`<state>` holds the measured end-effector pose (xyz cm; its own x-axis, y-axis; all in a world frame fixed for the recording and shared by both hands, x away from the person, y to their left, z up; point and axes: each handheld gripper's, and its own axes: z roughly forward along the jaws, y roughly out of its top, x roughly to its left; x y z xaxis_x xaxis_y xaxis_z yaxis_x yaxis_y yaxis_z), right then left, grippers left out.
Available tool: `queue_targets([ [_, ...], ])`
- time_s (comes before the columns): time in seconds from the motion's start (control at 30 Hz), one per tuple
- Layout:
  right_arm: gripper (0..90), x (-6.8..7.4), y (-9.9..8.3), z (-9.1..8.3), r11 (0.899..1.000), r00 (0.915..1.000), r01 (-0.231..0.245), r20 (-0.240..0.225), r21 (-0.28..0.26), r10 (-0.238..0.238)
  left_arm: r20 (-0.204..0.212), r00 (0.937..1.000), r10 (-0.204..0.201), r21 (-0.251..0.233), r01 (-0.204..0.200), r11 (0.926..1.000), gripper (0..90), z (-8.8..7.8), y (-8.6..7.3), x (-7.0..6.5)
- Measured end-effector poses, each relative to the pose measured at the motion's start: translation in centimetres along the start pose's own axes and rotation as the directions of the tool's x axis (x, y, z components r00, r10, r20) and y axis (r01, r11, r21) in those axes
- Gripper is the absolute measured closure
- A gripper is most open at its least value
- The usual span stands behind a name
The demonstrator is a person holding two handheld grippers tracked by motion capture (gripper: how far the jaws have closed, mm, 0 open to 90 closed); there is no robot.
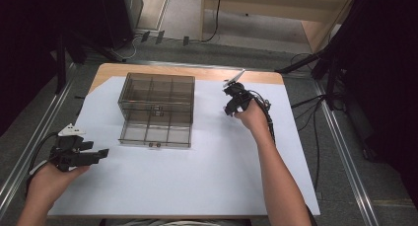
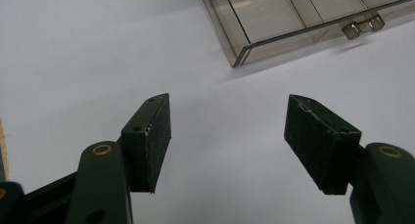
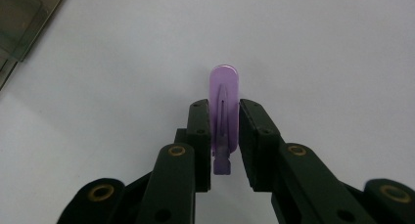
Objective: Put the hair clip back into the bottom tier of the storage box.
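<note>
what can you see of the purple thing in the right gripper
The purple thing is a small, flat, translucent plastic piece with a rounded far end, a slit or ridge down its middle and a small stub at its near end. It stands on edge between the right gripper, whose two black pads press on its flat sides. Its rounded end pokes out past the fingertips, over the white sheet. What it is cannot be told, nor whether it touches the sheet.

Lab-like recording room: paper-covered table (image 1: 207, 186), floor rails (image 1: 345, 152), loose cables (image 1: 305, 105)
</note>
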<state>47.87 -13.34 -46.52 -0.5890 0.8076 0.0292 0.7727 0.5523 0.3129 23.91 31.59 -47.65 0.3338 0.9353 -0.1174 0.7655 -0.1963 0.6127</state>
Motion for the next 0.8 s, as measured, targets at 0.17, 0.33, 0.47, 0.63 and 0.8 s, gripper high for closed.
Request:
queue_targets([
  [0.17, 77.3, 0.2, -0.5, -0.3, 1.0, 0.9999, -0.004, -0.012, -0.003, 0.004, 0.008, 1.0, -0.002, 0.001, 0.002, 1.0, 35.1, 0.2, 0.1, 0.0],
  [0.33, 77.3, 0.6, -1.0, -0.5, 1.0, 0.9998, 0.004, -0.02, -0.004, -0.004, 0.017, 0.9998, 0.004, 0.002, -0.004, 1.0, 34.9, 0.5, 0.4, 0.0],
  [0.47, 77.3, 1.1, -1.4, -0.7, 1.0, 0.9997, 0.007, -0.024, 0.001, -0.007, 0.024, 0.9997, 0.006, 0.0, -0.006, 1.0, 34.8, 0.7, 0.7, -0.2],
  [0.63, 77.3, 1.6, -1.7, -1.1, 1.0, 0.9993, 0.024, -0.029, -0.005, -0.024, 0.033, 0.9993, 0.017, 0.01, -0.017, 0.9998, 34.5, 1.1, 1.0, -0.3],
  [0.8, 77.3, 2.1, -2.1, -1.4, 0.999, 0.9989, 0.034, -0.031, -0.005, -0.034, 0.036, 0.9992, 0.017, 0.002, -0.017, 0.9999, 34.3, 1.3, 1.3, -0.3],
])
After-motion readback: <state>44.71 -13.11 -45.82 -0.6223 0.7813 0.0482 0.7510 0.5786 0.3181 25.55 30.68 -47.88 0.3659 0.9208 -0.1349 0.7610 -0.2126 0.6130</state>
